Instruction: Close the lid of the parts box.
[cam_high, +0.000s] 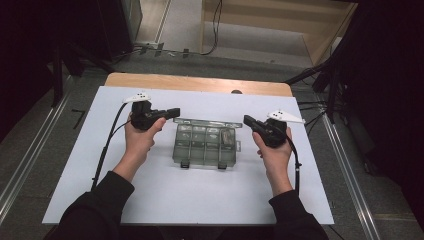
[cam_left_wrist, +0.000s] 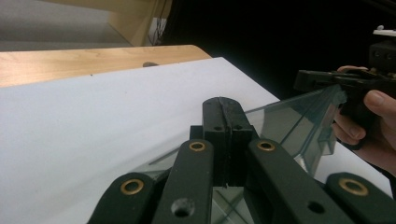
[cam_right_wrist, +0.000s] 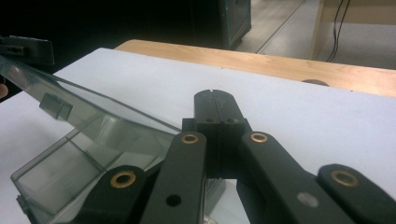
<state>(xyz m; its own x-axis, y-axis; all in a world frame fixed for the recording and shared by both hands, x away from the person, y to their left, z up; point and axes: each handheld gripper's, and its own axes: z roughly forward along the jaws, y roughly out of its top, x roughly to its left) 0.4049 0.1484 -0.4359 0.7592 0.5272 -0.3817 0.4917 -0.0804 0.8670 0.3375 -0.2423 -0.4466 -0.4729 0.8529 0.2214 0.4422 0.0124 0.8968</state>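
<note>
Left tongs (cam_high: 174, 113) and right tongs (cam_high: 247, 120) level, pinching box lid (cam_high: 207, 122) corners.

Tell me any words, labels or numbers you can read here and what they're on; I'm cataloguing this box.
No readable text anywhere.
The clear box and its raised lid show no print or label.
Left gripper and right gripper: plain black, no markings legible.
The white table is blank.
</note>
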